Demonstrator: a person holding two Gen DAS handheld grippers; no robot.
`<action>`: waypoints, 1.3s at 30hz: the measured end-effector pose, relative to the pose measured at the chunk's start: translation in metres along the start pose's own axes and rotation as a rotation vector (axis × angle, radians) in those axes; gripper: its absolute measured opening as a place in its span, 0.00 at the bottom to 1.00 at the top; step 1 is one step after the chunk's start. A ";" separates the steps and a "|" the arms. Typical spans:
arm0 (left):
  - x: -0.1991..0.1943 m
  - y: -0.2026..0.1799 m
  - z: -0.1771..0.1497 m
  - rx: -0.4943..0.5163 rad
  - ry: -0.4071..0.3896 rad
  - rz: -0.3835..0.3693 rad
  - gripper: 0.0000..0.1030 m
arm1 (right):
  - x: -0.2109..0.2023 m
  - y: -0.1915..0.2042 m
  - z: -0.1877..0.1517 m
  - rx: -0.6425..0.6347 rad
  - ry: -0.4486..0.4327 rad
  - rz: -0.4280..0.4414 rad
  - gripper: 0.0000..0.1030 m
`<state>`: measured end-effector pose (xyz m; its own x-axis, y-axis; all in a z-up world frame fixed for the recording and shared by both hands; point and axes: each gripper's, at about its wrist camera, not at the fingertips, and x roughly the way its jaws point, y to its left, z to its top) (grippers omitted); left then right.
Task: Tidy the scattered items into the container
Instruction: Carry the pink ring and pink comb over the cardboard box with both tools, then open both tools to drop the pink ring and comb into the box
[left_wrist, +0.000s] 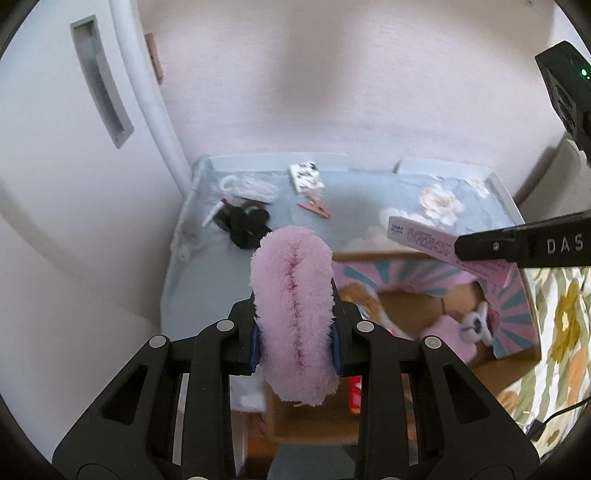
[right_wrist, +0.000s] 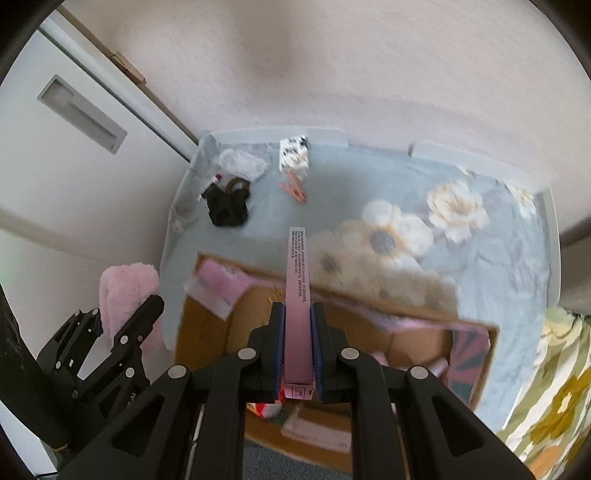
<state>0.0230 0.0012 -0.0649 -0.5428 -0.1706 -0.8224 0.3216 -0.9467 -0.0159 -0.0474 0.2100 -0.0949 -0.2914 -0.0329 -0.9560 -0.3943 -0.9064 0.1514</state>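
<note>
My left gripper (left_wrist: 295, 325) is shut on a fluffy pink plush item (left_wrist: 295, 295), held above the near left corner of the open cardboard box (left_wrist: 406, 306). My right gripper (right_wrist: 298, 328) is shut on a long slim pink carton (right_wrist: 297, 280), held above the box (right_wrist: 354, 325); the carton also shows in the left wrist view (left_wrist: 436, 245). Pink items and a white hair claw (left_wrist: 476, 326) lie inside the box. Scattered on the blue floral cloth (right_wrist: 369, 192) are a black scrunchie (right_wrist: 227, 206), a pink clothespin (right_wrist: 293, 190), a white patterned card (right_wrist: 293, 153) and a clear packet (right_wrist: 240, 162).
A white door (left_wrist: 74, 184) with a recessed handle stands to the left. A pinkish wall (left_wrist: 332, 92) is behind the table. A green and yellow floral fabric (left_wrist: 561, 325) lies to the right. The left gripper shows in the right wrist view (right_wrist: 122, 325).
</note>
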 end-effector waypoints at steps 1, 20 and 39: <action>-0.002 -0.006 -0.004 0.002 0.002 -0.002 0.24 | -0.001 -0.004 -0.007 0.002 0.003 0.002 0.12; -0.009 -0.075 -0.034 0.079 0.035 0.007 0.25 | -0.002 -0.069 -0.084 0.077 0.024 0.050 0.12; 0.014 -0.093 -0.014 0.142 0.016 0.018 0.83 | 0.004 -0.106 -0.073 -0.095 0.028 0.015 0.30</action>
<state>-0.0040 0.0909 -0.0826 -0.5250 -0.1850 -0.8307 0.2175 -0.9728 0.0792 0.0574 0.2754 -0.1329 -0.2712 -0.0573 -0.9608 -0.3055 -0.9415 0.1424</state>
